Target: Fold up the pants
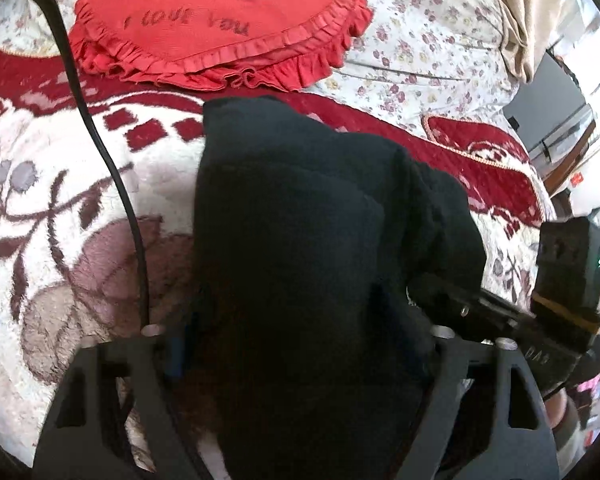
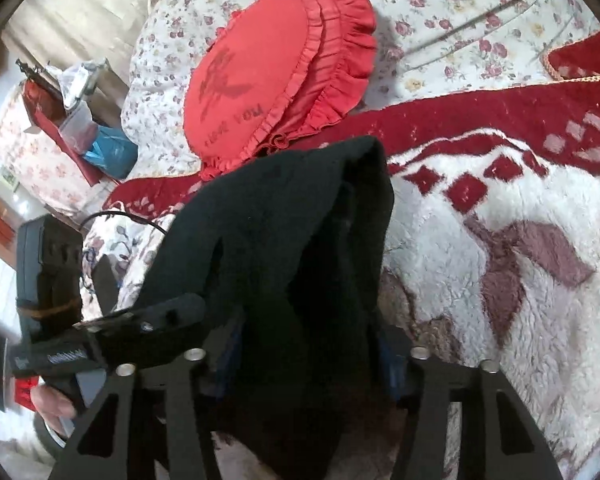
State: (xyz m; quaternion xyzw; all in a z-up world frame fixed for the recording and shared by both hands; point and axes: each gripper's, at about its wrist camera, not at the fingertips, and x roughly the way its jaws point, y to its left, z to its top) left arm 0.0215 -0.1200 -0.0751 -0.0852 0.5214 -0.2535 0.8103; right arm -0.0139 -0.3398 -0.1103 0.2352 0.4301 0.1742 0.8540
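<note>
Both the left gripper [image 1: 296,360] and the right gripper [image 2: 300,364] are grasping the dark soft fabric pants [image 1: 320,220], lying bunched on the white-and-red plush blanket [image 1: 60,200], probably for carrying the fold over.

Ahead of me: black pants [image 1: 300,240] heaped between my fingers — blocking forward. Red ruffled heart cushion [image 1: 216,20] beyond. Black cable [image 1: 112,168] crossing left. Fleece blanket [image 2: 500,260] bare on my right — passable.

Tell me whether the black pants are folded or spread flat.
Folded, not spread: the black pants sit as a bunched, layered bundle on the blanket, with stacked fabric edges visible in the right wrist view.
</note>
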